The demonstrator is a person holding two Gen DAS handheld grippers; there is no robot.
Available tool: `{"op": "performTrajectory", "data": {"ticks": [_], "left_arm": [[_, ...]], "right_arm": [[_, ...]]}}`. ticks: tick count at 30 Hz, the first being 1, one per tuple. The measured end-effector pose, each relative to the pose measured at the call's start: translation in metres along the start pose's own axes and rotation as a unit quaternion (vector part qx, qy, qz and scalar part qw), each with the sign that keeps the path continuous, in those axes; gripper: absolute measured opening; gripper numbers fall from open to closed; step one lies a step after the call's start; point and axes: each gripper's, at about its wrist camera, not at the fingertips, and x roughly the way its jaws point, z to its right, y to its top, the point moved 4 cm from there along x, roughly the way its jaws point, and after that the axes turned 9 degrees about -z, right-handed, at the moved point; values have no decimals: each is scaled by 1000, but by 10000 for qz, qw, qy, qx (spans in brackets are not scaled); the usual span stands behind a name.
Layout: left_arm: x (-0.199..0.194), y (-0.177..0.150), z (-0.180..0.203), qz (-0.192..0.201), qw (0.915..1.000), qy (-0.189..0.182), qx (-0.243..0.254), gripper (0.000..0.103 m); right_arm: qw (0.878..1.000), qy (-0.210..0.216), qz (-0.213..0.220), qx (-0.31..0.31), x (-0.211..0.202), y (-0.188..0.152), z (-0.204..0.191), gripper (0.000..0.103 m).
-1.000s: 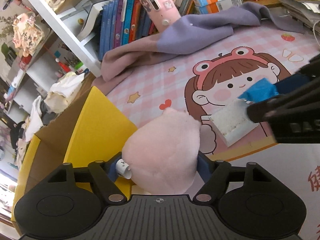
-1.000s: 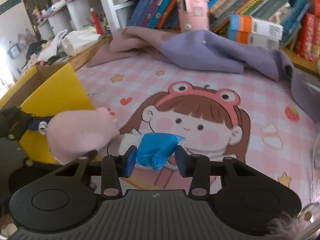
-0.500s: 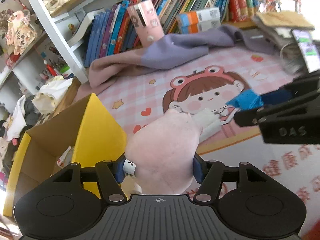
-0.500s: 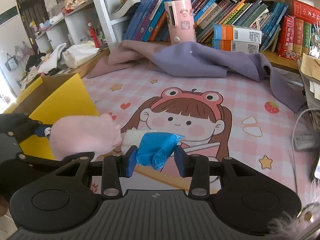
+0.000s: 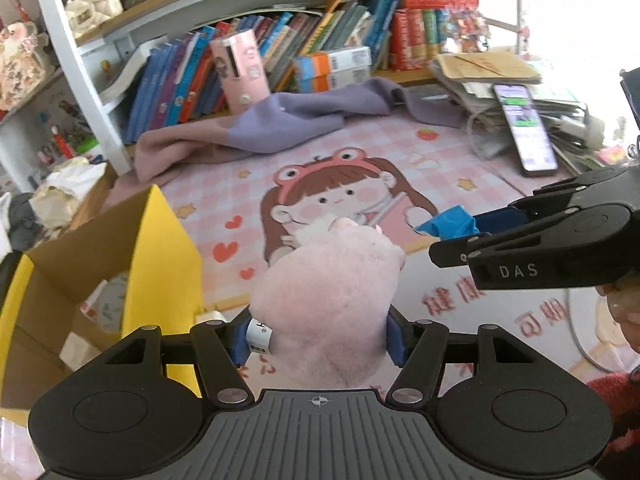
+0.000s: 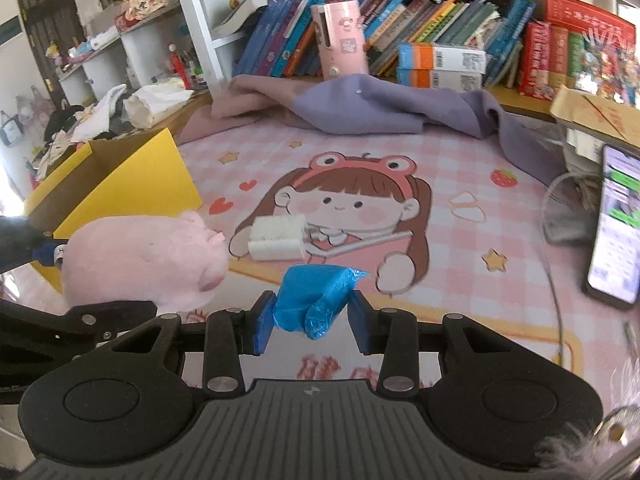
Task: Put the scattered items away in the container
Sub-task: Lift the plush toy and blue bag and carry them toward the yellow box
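Observation:
My left gripper is shut on a pink plush toy and holds it above the mat, just right of the yellow cardboard box. The same plush toy shows at the left of the right wrist view. A crumpled blue plastic bag is squeezed between the pads of my right gripper, which is shut on it. From the left wrist view that right gripper reaches in from the right with the blue bag at its tip. A white foam block lies on the cartoon mat.
The box stands open at the mat's left edge with packets inside. A purple-pink cloth is heaped at the back before a bookshelf and a pink cylinder. A lit phone and paper stack sit right.
Both grippers have risen and pulled back from the mat with their loads. More of the mat, the box's inside and the phone now show. The foam block stays on the mat.

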Motion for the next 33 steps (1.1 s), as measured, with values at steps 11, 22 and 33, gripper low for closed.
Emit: {"op": "performTrajectory", "data": {"ticks": [11, 22, 33], "left_arm": [[-28, -28, -9, 575, 9961, -629, 224, 62], [-70, -92, -44, 693, 9935, -853, 296, 62], [-97, -158, -87, 595, 9937, -911, 263, 62]], "right_arm": [[9965, -765, 321, 107, -39, -20, -32, 37], [9927, -1109, 427, 198, -60, -54, -99, 36], [9927, -1126, 399, 170, -65, -103, -185, 36]]}}
